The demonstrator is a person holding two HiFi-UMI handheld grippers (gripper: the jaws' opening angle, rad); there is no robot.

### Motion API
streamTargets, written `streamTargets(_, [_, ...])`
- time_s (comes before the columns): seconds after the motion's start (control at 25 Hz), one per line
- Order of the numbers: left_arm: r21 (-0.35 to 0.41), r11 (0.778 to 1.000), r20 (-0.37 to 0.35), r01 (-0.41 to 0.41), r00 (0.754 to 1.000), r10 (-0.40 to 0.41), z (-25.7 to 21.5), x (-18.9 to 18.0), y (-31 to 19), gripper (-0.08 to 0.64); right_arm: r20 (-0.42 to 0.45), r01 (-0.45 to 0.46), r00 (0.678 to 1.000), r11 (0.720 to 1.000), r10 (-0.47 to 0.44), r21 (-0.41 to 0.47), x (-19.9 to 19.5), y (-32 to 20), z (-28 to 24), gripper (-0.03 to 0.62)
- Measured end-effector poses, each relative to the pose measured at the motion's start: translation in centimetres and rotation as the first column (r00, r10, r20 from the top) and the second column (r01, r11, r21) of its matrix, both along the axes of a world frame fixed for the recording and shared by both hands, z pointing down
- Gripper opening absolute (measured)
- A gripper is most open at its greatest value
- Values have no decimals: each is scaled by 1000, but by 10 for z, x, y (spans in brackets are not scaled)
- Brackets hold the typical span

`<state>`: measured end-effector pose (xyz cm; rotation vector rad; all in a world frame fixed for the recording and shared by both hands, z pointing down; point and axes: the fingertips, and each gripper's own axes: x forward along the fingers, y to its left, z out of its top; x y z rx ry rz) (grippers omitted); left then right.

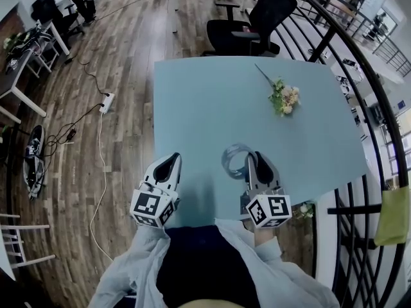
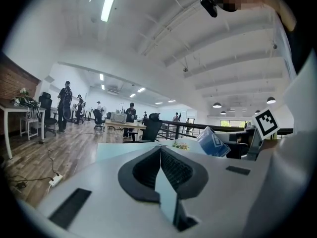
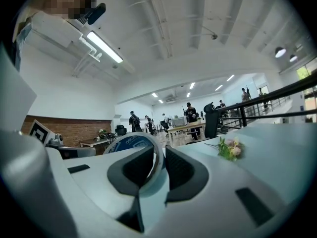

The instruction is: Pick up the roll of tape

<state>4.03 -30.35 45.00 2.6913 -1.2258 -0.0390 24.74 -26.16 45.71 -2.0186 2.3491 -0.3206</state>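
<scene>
The right gripper (image 1: 254,156) is clamped on the roll of tape (image 1: 235,160). In the head view the roll is in the lower middle of the frame, near the front edge of the light blue table (image 1: 212,101). It lies directly at the left side of the gripper's tip and touches it.

In the right gripper view the roll of tape (image 3: 130,144) stands upright in the centre of the frame, a little to the left. Its blue inner side has white print and is turned toward the camera. The right gripper (image 3: 161,155) holds the wall of the ring between its two pads, one pad inside the ring and the other outside. Whether the roll rests on the table or is already above it, I cannot tell.

The left gripper (image 1: 172,163) is in the lower left part of the head view, at the table's front edge and well apart from the roll. In the left gripper view, the jaws of the left gripper (image 2: 160,150) are together with nothing between them. There the roll of tape (image 2: 213,142) appears at the right of centre, tilted.

A small bunch of flowers (image 1: 284,98) lies in the upper right part of the table, far from both grippers.
</scene>
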Motion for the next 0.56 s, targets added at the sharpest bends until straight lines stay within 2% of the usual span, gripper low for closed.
streamTargets(0.56, [-12, 1000, 24, 8, 1000, -8, 5, 1, -5, 17, 5, 10, 1000, 1000, -10, -20, -6, -6, 5, 84])
